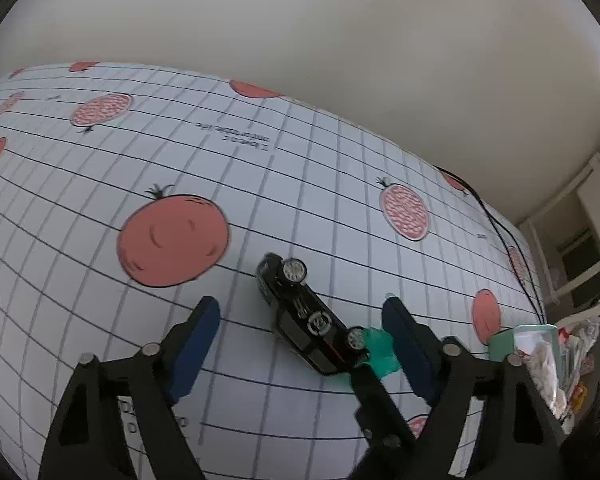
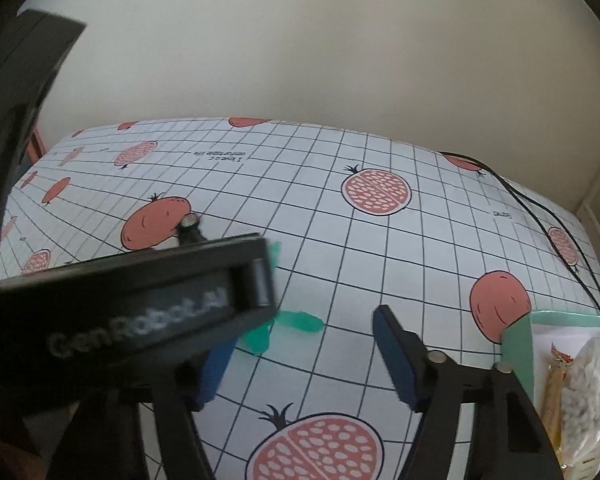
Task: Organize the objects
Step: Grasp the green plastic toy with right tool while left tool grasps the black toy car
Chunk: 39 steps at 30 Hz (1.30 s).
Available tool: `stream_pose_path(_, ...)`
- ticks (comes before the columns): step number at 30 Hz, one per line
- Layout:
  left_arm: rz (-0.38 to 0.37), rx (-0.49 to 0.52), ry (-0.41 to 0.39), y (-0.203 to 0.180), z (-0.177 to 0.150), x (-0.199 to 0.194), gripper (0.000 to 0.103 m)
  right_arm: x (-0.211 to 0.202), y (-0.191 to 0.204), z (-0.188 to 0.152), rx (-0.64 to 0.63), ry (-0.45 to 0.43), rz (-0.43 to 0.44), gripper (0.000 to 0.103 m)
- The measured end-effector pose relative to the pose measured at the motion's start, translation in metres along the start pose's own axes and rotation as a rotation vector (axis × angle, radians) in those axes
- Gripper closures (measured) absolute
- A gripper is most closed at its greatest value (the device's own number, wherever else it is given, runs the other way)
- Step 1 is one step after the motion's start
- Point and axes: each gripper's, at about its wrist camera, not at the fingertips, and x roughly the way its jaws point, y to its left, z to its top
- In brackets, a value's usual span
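left tool (image 1: 300,344) hangs low over the bench (image 1: 340,168), fingers spread wide with nothing pinched, and right between them lies the black toy car (image 1: 308,316), tipped on its side with its wheels facing up at the camera. its rear end touches a green rubbery toy (image 1: 380,350) lying just beside the right-hand finger. right tool (image 2: 300,356) is spread wide too and empty, hovering over the cloth, with the left one's body crossing in front of it; the green toy (image 2: 296,322) peeks out from under that. a mint green box (image 2: 520,340) holding snack packets sits at the right edge. the car looks small, light, hard and glossy, likely slippery on the roof and likely to roll once upright, so i'd close across its narrow body mid-length, clear of the wheels. the green piece looks soft and floppy; it may drag along.
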Motion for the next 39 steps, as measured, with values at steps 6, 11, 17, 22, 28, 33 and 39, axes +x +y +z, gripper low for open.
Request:
stream_pose_path(6,-0.023,-0.005,-0.001,-0.002,0.000,0.000,0.029,-0.002,0.006,0.000,-0.016,-0.001,0.036,0.057)
stream_pose_path(11,-0.052,-0.028,-0.001,-0.001,-0.001,-0.001,0.032,-0.003,0.011,-0.001,-0.036,-0.006,0.046,0.069)
stream_pose_path(17,-0.076,-0.056,-0.014,0.001,-0.002,-0.001,0.032,-0.002,0.014,-0.002,-0.048,0.000,0.063,0.083)
stream_pose_path(22,-0.084,-0.072,-0.018,0.003,-0.002,-0.001,0.032,0.001,0.009,-0.004,-0.032,0.005,0.083,0.089)
stream_pose_path(28,-0.094,-0.078,-0.026,0.002,-0.004,-0.001,0.033,-0.001,0.007,-0.003,-0.023,0.005,0.087,0.089)
stream_pose_path(33,-0.113,-0.094,-0.038,0.004,-0.004,-0.001,0.033,-0.005,0.007,-0.004,-0.028,-0.003,0.095,0.089)
stream_pose_path(39,-0.130,-0.106,-0.040,0.003,-0.005,-0.002,0.033,-0.004,-0.001,-0.004,-0.013,0.015,0.093,0.089)
